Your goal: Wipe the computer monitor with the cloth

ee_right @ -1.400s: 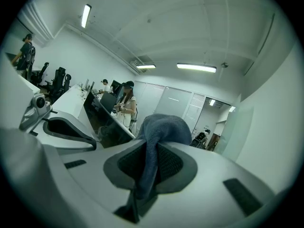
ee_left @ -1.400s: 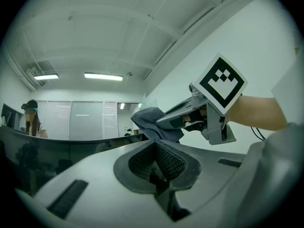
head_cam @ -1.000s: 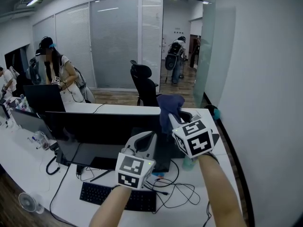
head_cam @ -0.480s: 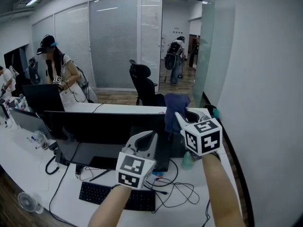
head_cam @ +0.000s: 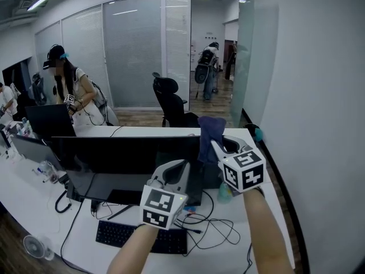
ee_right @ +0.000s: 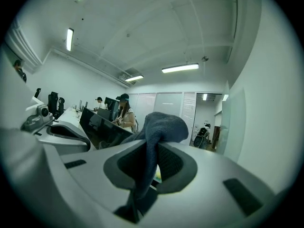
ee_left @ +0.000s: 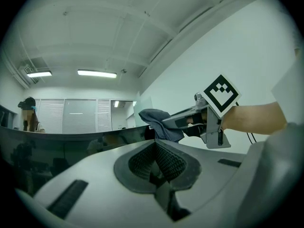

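Only our right gripper view properly showed the right gripper pinching the cloth above the monitor, while the left gripper sat closed, empty, near its right end.

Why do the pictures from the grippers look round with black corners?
Left gripper view: a wide-angle lens bends the ceiling and darkens the corners. Right gripper view: same round bending, and the cloth near the lens looks big. Head view: the wall curves less.
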